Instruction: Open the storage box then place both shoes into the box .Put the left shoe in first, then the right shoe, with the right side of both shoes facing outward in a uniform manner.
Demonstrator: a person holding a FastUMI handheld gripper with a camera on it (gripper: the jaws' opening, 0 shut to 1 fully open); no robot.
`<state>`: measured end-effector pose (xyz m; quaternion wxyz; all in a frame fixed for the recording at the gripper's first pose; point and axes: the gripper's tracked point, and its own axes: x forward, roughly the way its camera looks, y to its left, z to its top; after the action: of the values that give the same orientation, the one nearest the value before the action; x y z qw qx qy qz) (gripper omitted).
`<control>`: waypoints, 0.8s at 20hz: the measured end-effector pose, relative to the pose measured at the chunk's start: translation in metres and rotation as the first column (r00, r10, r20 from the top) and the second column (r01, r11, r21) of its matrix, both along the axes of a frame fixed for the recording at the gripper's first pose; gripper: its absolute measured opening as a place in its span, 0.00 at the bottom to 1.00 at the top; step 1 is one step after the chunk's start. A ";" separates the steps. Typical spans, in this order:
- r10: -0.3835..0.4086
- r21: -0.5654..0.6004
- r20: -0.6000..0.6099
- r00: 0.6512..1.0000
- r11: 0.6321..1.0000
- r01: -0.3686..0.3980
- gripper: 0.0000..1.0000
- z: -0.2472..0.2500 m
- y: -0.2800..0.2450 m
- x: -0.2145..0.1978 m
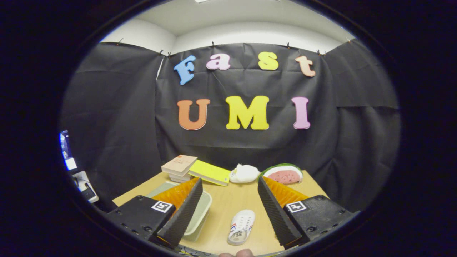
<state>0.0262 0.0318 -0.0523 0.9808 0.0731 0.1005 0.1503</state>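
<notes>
Nearest to us, at the bottom centre of the frame, a sliver of a fingertip (240, 253) peeks up at the table's near edge. Just above it our gripper (230, 203) spreads its two black ribbed fingers (184, 214) wide apart, with nothing held between them; each finger has an orange backing and a black block carrying a square marker.

Between the fingers, low in the frame and closer to the right one, we see a small white shoe (241, 227) lying on the wooden table (228, 203), its sole down and its length running away from us. It touches neither finger. We can make out red and blue stripes on its side.

Behind the left finger, in the lower left, sits the storage box (200, 214), a pale greenish bin partly hidden by that finger; whether it has a lid on we cannot tell.

Farther back, across the middle of the frame, a row of things lies along the table's far edge: a stack of books (179, 167), a yellow-green folder (210, 173) leaning against it, a white plush toy (244, 174), and a watermelon-slice cushion (284, 174) toward the right.
</notes>
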 end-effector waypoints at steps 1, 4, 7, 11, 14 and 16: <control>0.049 0.031 -0.038 0.998 0.998 -0.048 1.00 -0.013 0.007 0.002; 0.171 0.114 -0.137 0.976 0.981 -0.156 1.00 -0.047 0.021 0.008; 0.276 0.159 -0.202 0.940 0.956 -0.247 1.00 -0.079 0.036 0.014; 0.448 0.230 -0.289 0.846 0.891 -0.393 1.00 -0.115 0.064 0.010; 0.537 0.313 -0.327 0.777 0.838 -0.448 1.00 -0.132 0.078 0.008; 0.576 0.360 -0.357 0.736 0.812 -0.460 1.00 -0.146 0.084 0.012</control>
<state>0.0385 0.1163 -0.1988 0.8309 0.1967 0.3214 0.4095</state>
